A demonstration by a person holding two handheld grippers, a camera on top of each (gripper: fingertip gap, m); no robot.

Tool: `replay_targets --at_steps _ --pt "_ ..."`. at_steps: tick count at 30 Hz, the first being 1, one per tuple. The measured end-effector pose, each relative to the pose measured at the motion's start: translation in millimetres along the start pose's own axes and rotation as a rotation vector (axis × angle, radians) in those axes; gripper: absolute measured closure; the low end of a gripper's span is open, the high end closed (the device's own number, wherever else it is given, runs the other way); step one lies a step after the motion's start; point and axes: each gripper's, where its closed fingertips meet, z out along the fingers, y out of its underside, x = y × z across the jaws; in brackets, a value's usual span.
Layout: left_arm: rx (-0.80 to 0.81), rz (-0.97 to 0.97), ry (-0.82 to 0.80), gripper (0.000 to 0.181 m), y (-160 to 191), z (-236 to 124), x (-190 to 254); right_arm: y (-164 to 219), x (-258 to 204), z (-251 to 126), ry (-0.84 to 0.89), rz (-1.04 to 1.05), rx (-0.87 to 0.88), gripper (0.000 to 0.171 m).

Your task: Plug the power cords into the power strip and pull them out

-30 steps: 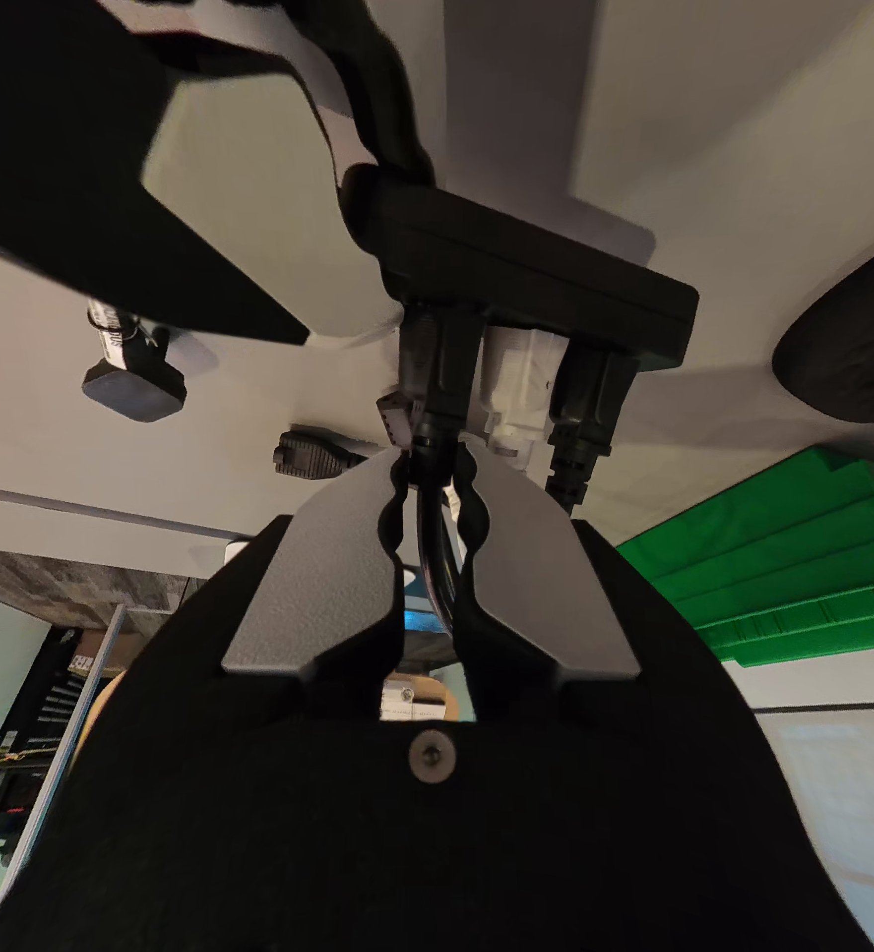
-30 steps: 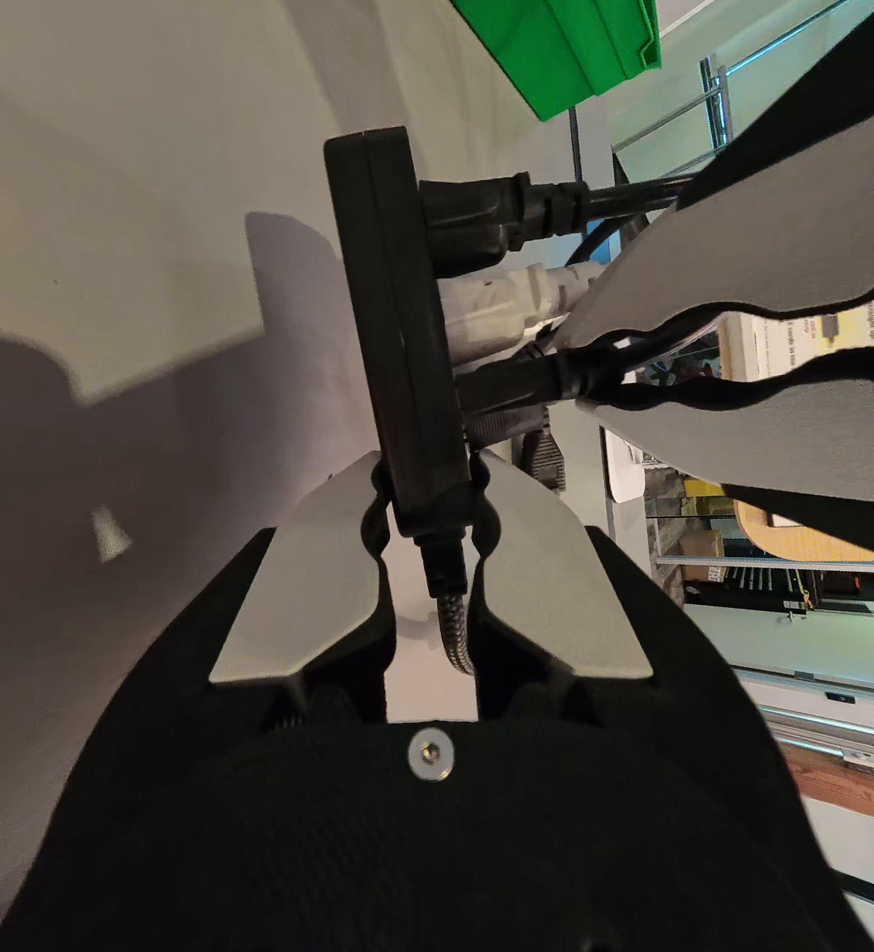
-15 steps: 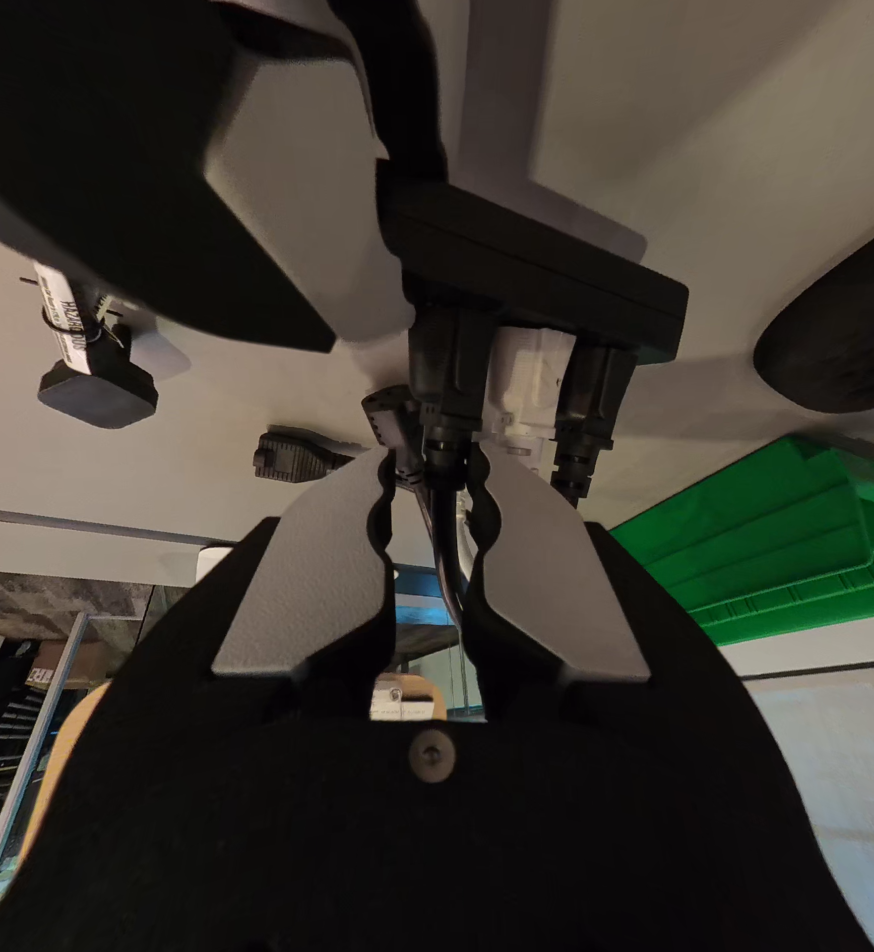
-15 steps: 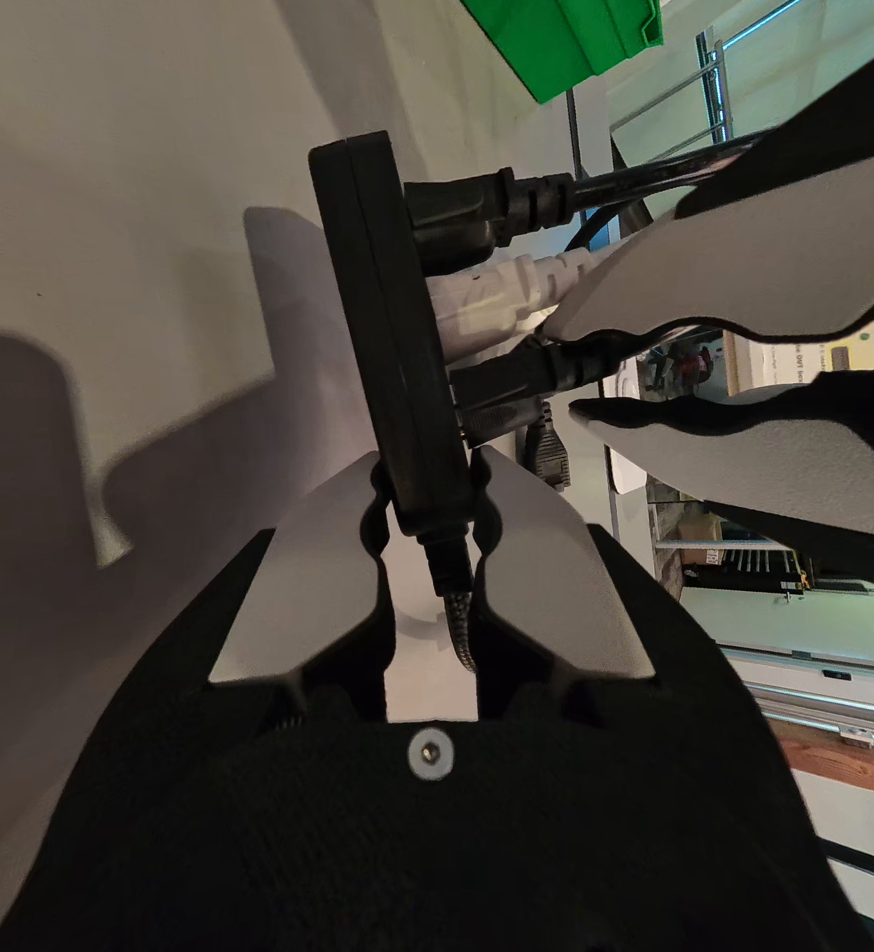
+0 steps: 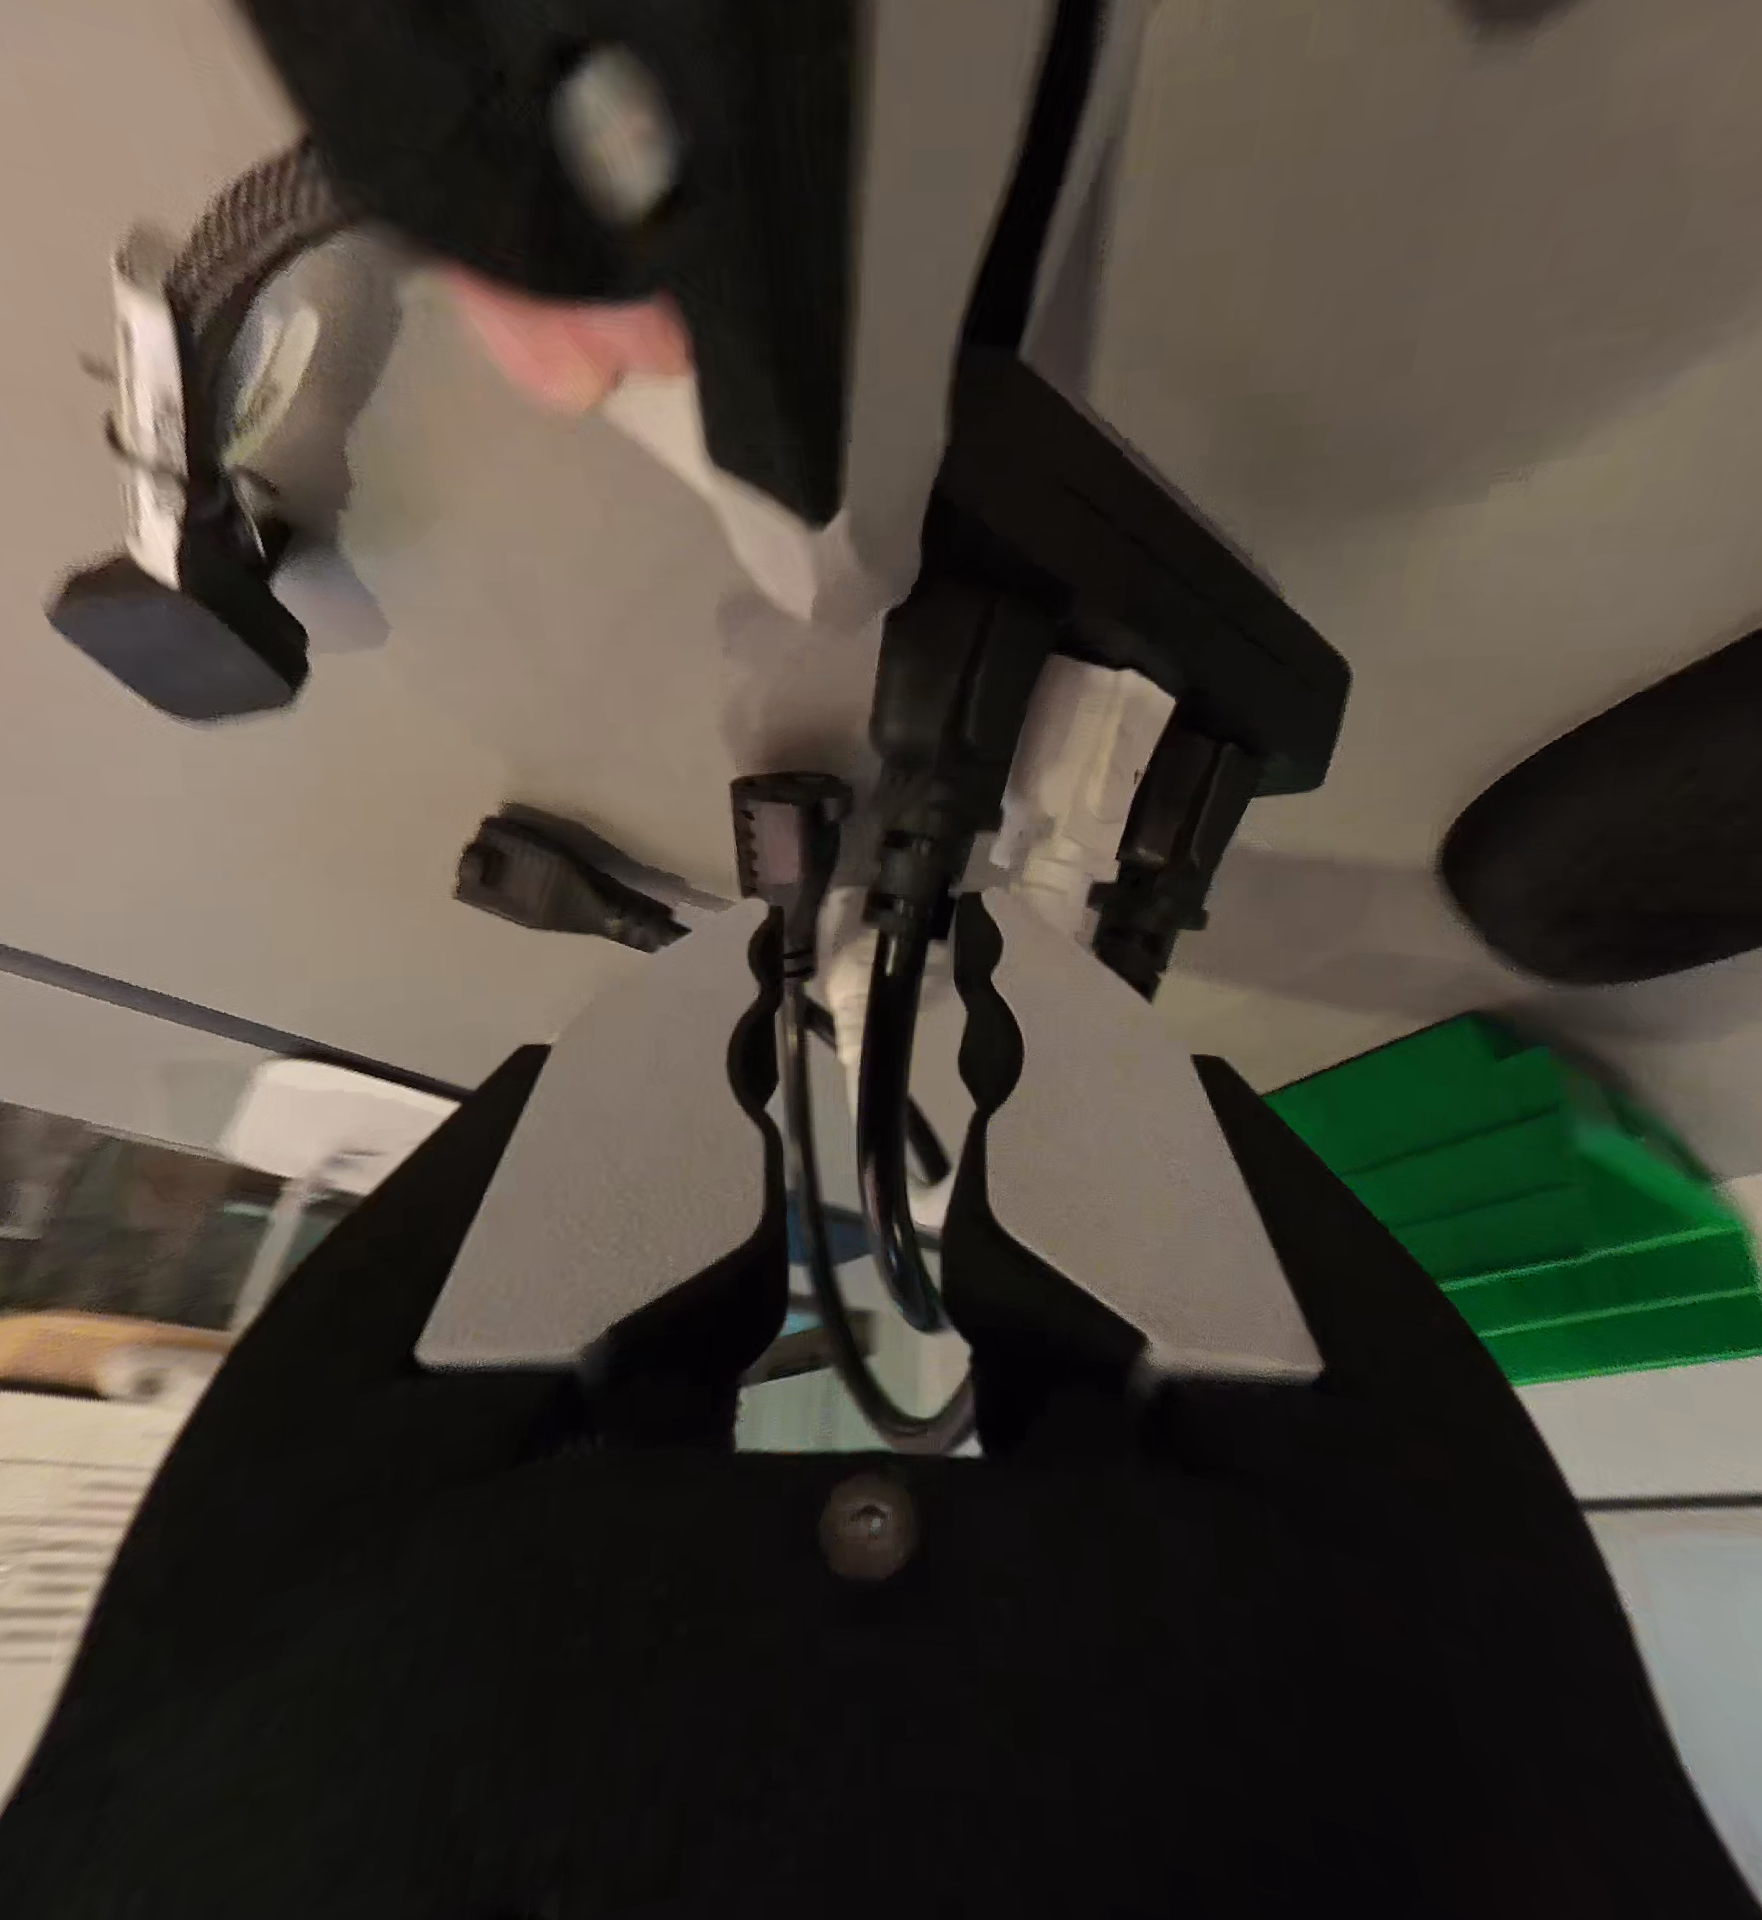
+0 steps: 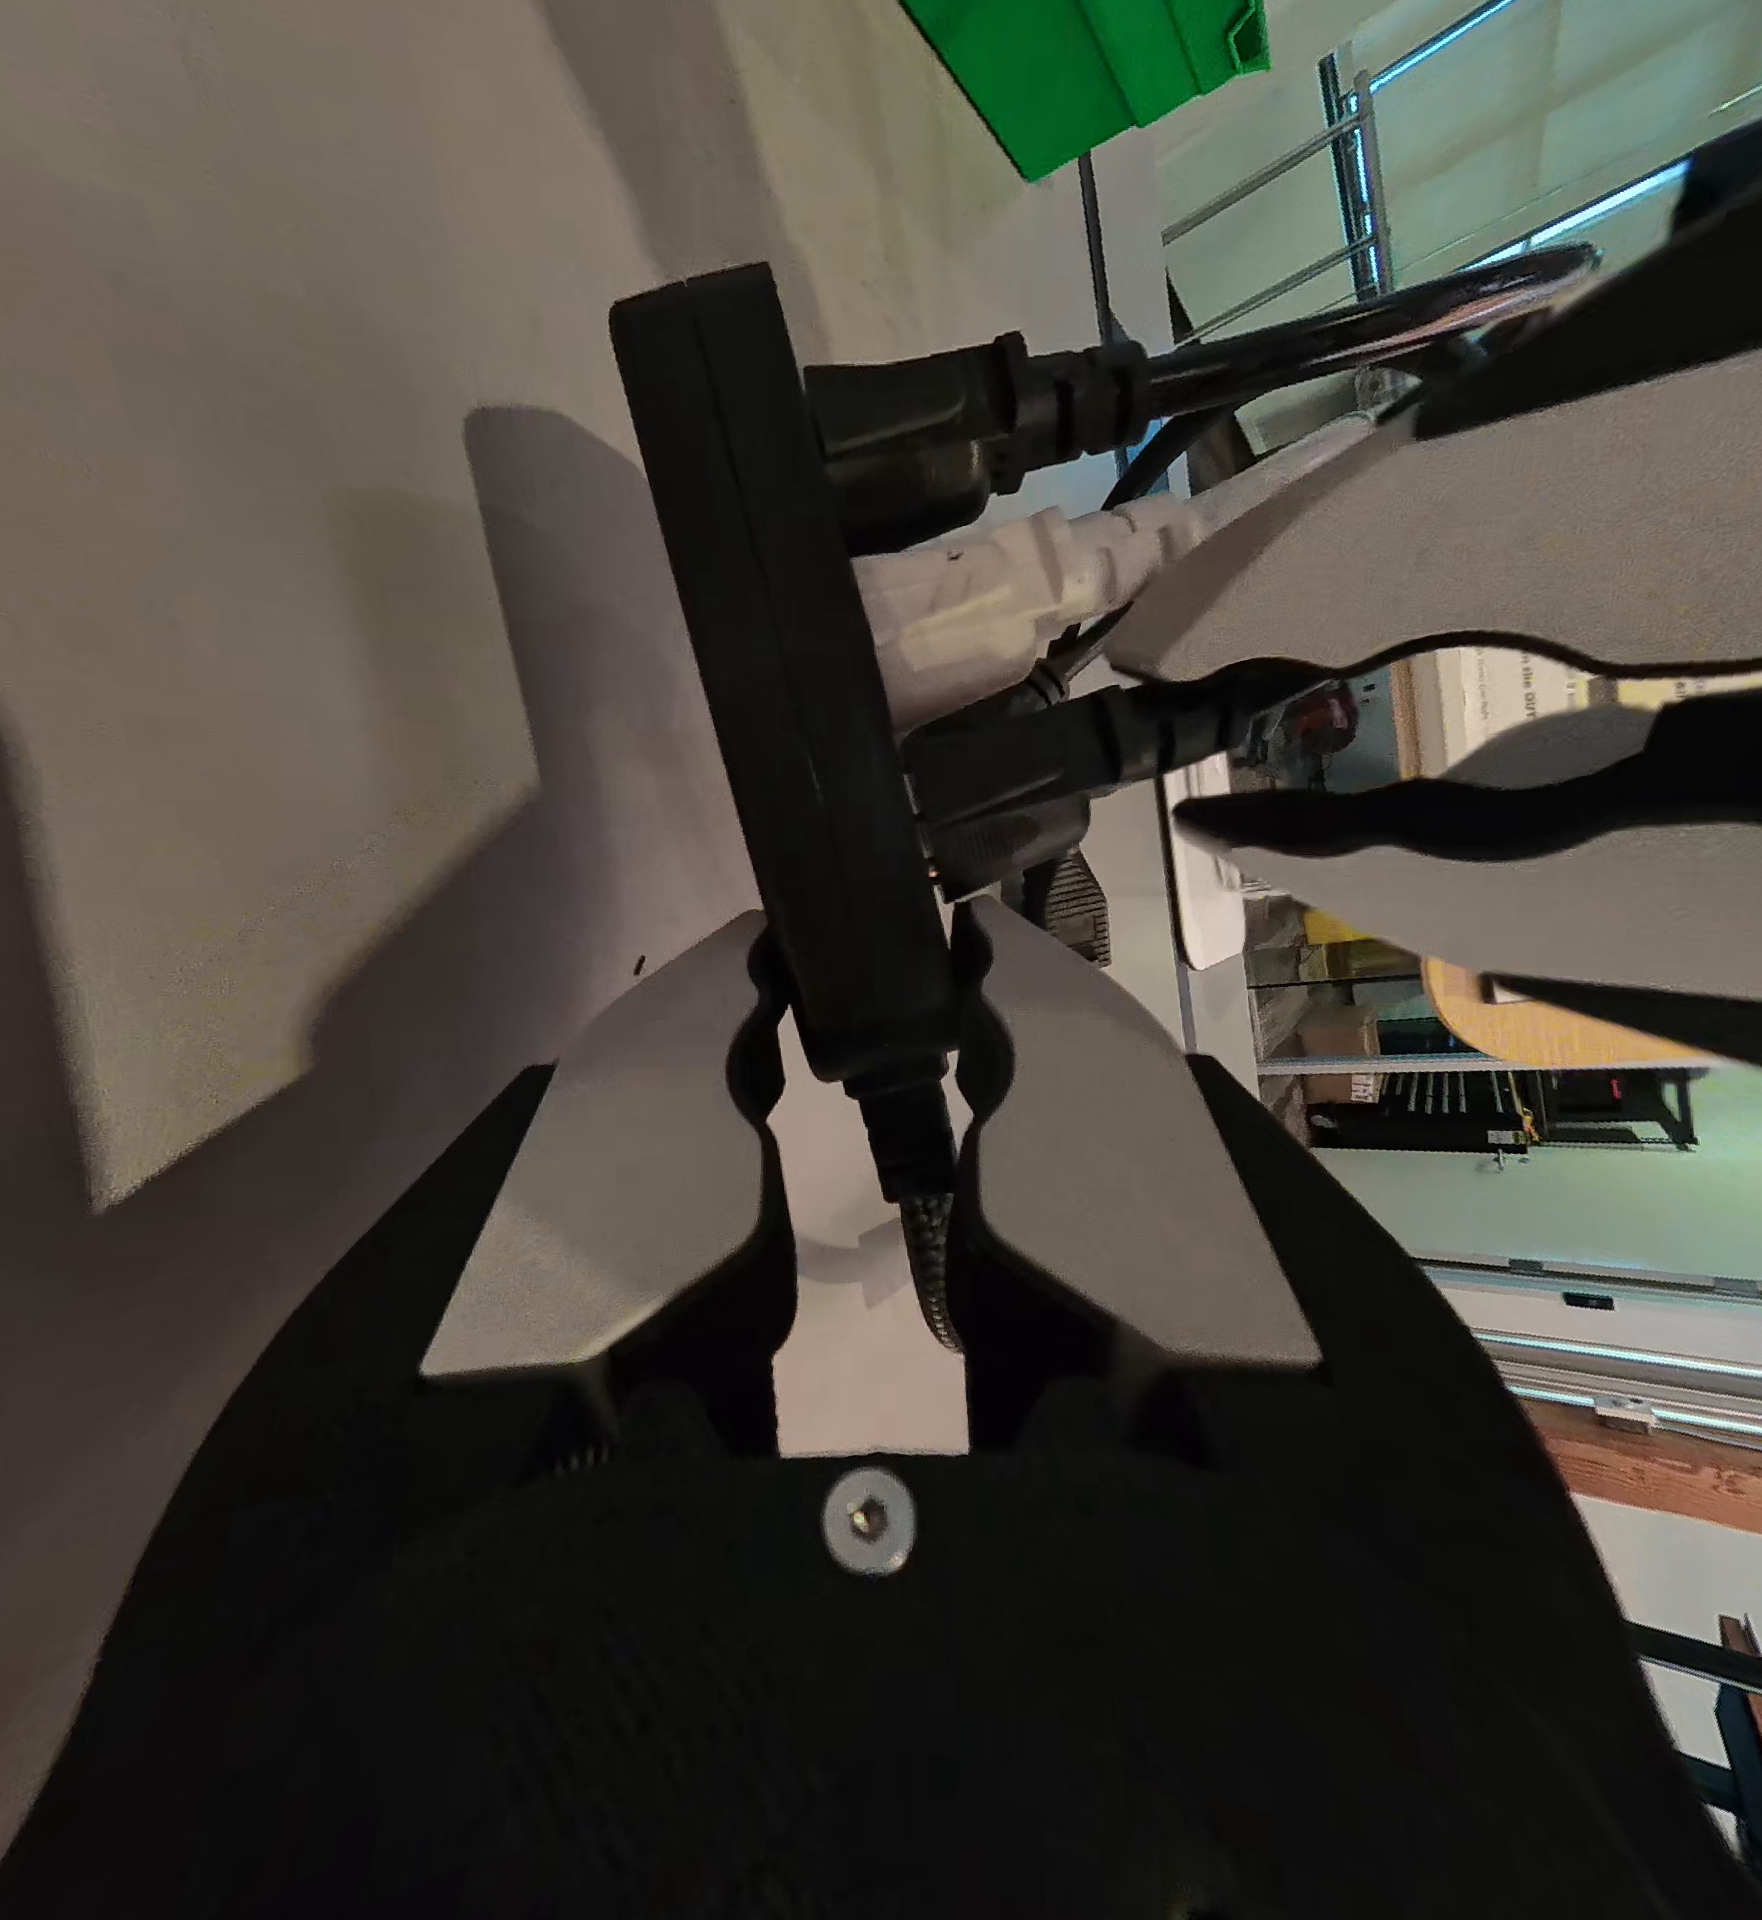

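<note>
A black power strip (image 6: 752,571) is held off the white table, with a black plug (image 6: 908,436), a white plug (image 6: 970,603) and a second black plug (image 6: 1002,769) in its sockets. My right gripper (image 6: 861,935) is shut on the strip's cord end. My left gripper (image 5: 866,925) is open, its jaws either side of the cord just behind the near black plug (image 5: 934,707), with a gap showing. It also shows in the right wrist view (image 6: 1152,732), jaws apart around that plug's cord. The strip (image 5: 1116,540) shows in the left wrist view too.
Two loose black cord ends (image 5: 565,883) (image 5: 783,831) lie on the table. A black plug with a white tag (image 5: 170,644) lies at the left. A green bin (image 5: 1542,1195) stands at the right, beside a dark rounded object (image 5: 1666,810). My right fingertips sit around 6 centimeters from my left ones. From either gripper's tips it is about 25 centimeters to the dark rounded object (image 5: 1666,810).
My left gripper was shut on the near black plug's cord and has opened around it. The right gripper keeps its hold on the strip, which has shifted a little.
</note>
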Motion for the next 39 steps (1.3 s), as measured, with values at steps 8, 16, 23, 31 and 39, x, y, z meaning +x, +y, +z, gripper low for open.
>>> replay_targets --at_steps 8,16,23,31,39 --pt "0.388 -0.643 0.164 0.152 2.9 -28.5 9.6 10.5 -13.4 7.0 0.014 -0.09 -0.093 0.14" --pt "0.984 -1.149 -0.301 0.128 6.2 -41.6 30.5 16.3 -27.6 5.2 -0.107 0.037 -0.128 0.133" --pt "1.488 -1.326 -0.766 0.131 23.9 -74.3 59.8 8.3 -38.0 -0.9 -0.261 0.253 -0.015 0.124" --pt "1.412 -1.35 -0.463 0.106 -4.5 -9.2 56.7 4.4 -47.0 -8.2 -0.4 0.383 0.034 0.12" --pt "1.449 -1.099 -0.306 0.149 -33.0 -10.1 28.7 -1.4 -50.2 -15.3 -0.411 0.395 0.06 0.116"
